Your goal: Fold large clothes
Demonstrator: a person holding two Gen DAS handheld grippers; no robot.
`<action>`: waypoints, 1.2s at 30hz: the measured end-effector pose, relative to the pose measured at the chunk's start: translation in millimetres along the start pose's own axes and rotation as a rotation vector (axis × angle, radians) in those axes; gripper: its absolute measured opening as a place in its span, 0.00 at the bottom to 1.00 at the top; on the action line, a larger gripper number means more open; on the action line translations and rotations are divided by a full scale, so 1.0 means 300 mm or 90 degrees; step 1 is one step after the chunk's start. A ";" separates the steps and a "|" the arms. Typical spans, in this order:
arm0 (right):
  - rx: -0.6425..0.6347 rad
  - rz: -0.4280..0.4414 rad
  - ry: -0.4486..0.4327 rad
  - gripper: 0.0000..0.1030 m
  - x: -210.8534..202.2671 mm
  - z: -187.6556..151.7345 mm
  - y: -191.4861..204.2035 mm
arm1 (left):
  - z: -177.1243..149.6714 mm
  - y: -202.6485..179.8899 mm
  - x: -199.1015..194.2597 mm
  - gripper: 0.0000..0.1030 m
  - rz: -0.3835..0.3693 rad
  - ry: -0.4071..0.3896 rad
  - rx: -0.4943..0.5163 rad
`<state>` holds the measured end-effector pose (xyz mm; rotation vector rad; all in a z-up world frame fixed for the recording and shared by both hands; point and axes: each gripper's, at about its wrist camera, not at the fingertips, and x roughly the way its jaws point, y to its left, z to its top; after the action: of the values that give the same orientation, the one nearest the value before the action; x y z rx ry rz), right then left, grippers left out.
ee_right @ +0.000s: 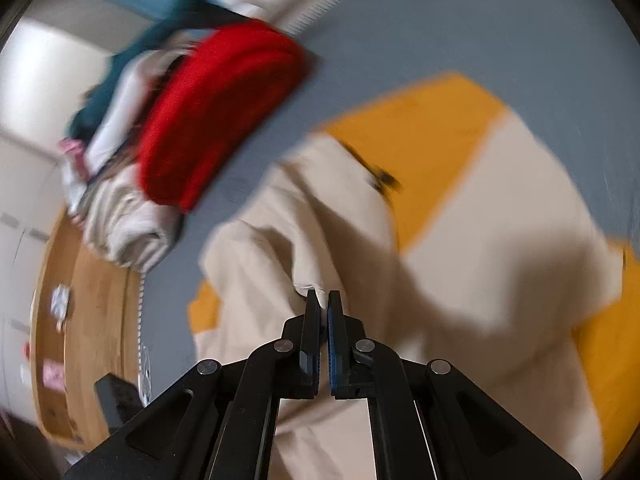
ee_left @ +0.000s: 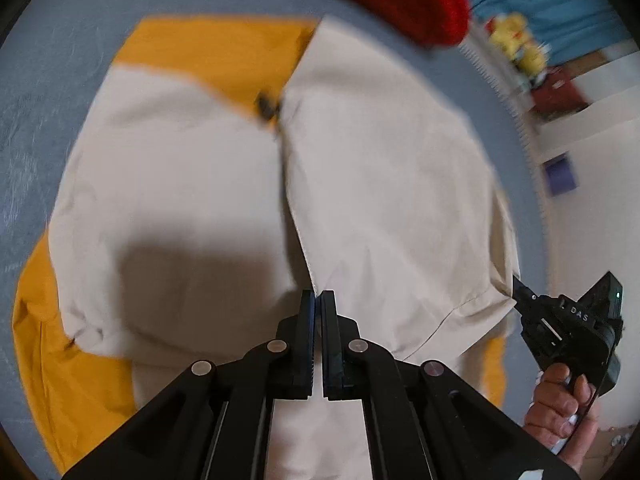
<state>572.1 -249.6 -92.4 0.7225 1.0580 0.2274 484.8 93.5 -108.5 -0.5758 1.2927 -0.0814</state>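
My left gripper point(ee_left: 319, 300) has its jaws nearly together, pinching the cream edge of the jacket point(ee_left: 180, 184) right at the tips. My right gripper point(ee_right: 324, 300) has its jaws narrow too, clamped on a bunched cream hem. In the left view the right gripper point(ee_left: 520, 290) shows at the far right, nose into a corner of the cream cloth, my hand point(ee_left: 560, 400) wrapped on its handle.

The jacket point(ee_right: 460, 216) is cream with yellow panels. It lies spread on the grey-blue bed point(ee_left: 48, 92), front up, seam running down the middle from a dark zip pull point(ee_left: 267, 107). Yellow shows at the top and along the lower left in the left view. The near edge is lifted where I hold it, one panel overlapping the other.

A folded red garment point(ee_right: 216, 120) sits on the bed above the jacket, apart from it. Beside it there is a pile of white and teal clothes point(ee_right: 120, 128), blurred. A wood floor point(ee_right: 92, 320) lies past the bed edge. A yellow toy point(ee_left: 516, 46) sits off the bed at upper right in the left view. Both views have motion blur.
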 end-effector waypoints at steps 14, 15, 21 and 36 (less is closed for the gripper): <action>-0.027 -0.210 -0.024 0.32 -0.018 -0.015 -0.004 | -0.025 -0.179 -0.096 0.07 0.024 -0.072 0.165; -0.041 -0.217 -0.053 0.32 -0.048 -0.014 0.019 | -0.042 -0.198 -0.075 0.07 -0.002 -0.052 0.178; -0.136 -0.086 -0.085 0.32 -0.068 -0.026 0.147 | -0.145 -0.231 0.141 0.07 0.007 0.096 0.198; -0.158 -0.194 -0.008 0.32 0.011 -0.034 0.069 | -0.029 -0.090 0.084 0.07 0.089 0.045 0.122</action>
<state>568.4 -228.1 -84.4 0.3331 1.0895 0.0888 491.2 58.0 -119.9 -0.3205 1.3731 -0.1100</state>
